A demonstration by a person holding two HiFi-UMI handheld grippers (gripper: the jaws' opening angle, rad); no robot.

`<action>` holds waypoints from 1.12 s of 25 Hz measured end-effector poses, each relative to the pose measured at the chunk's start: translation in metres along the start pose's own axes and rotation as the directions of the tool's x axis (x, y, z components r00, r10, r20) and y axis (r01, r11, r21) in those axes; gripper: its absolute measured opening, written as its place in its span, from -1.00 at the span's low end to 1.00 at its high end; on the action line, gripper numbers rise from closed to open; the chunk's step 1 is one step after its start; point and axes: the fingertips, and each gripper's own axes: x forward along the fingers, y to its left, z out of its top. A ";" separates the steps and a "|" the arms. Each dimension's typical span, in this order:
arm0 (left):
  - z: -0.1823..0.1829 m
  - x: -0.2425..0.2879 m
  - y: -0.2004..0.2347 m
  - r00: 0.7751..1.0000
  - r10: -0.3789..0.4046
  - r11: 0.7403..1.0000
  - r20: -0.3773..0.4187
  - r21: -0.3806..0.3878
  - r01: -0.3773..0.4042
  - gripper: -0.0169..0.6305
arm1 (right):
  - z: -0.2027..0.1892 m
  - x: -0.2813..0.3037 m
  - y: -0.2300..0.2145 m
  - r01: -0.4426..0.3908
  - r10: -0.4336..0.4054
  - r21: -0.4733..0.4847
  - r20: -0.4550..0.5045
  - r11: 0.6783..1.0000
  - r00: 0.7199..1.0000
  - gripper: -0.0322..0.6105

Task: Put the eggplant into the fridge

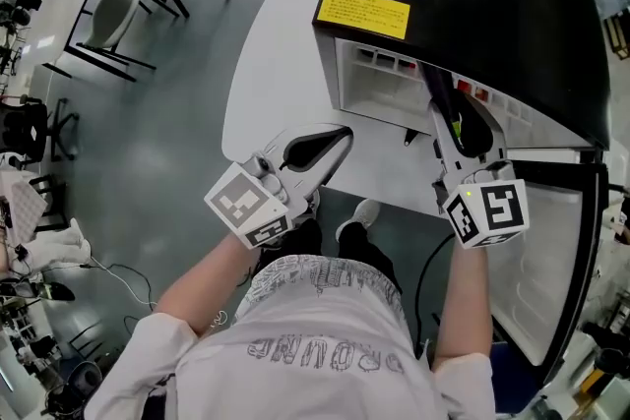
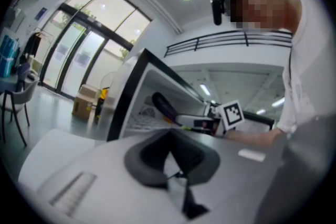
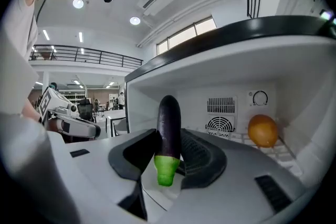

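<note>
The eggplant (image 3: 169, 123) is dark purple with a green stem end, and my right gripper (image 3: 169, 139) is shut on it. It stands upright between the pads, just in front of the open fridge (image 3: 231, 76). In the head view the right gripper (image 1: 463, 135) holds the eggplant (image 1: 472, 128) at the mouth of the black-topped fridge (image 1: 492, 5). My left gripper (image 1: 317, 149) hovers over the white table, left of the fridge, jaws closed with nothing between them. The left gripper view shows the left gripper (image 2: 171, 139), with the eggplant (image 2: 163, 105) beyond it.
An orange fruit (image 3: 262, 130) lies on the fridge's wire shelf at the back right. The fridge door (image 1: 551, 251) hangs open at my right. The fridge stands on a white table (image 1: 276, 64). Chairs (image 1: 118, 15) stand on the grey floor far left.
</note>
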 end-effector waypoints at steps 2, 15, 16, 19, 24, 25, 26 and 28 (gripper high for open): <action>0.000 -0.002 0.000 1.000 -0.006 1.000 0.000 0.002 0.006 -0.93 | 0.003 0.005 -0.001 0.008 -0.008 -0.037 -0.005 0.999 1.000 -0.46; -0.004 -0.012 0.012 1.000 -0.023 1.000 0.002 -0.012 0.023 -0.93 | 0.007 0.040 0.002 0.028 -0.057 -0.334 -0.077 0.942 0.995 -0.46; -0.004 -0.012 0.012 1.000 -0.023 1.000 0.002 -0.012 0.023 -0.93 | 0.008 0.043 0.001 0.029 -0.062 -0.358 -0.082 0.933 0.995 -0.46; -0.004 -0.012 0.013 1.000 -0.024 1.000 0.004 -0.011 0.024 -0.93 | 0.007 0.049 0.000 0.031 -0.080 -0.427 -0.097 0.904 0.992 -0.46; -0.006 -0.012 0.012 1.000 -0.022 1.000 0.002 -0.016 0.022 -0.93 | -0.001 0.057 -0.004 0.036 -0.112 -0.511 -0.119 0.859 0.987 -0.46; -0.007 -0.011 0.012 1.000 -0.021 1.000 0.002 -0.018 0.021 -0.93 | -0.003 0.058 -0.004 0.036 -0.114 -0.517 -0.120 0.855 0.986 -0.46; -0.008 -0.011 0.011 1.000 -0.021 1.000 0.001 -0.019 0.021 -0.93 | -0.004 0.059 -0.004 0.036 -0.115 -0.522 -0.121 0.852 0.986 -0.46; -0.009 -0.013 0.011 1.000 -0.019 1.000 0.000 -0.022 0.019 -0.93 | -0.005 0.062 -0.004 0.038 -0.119 -0.531 -0.119 0.846 0.986 -0.46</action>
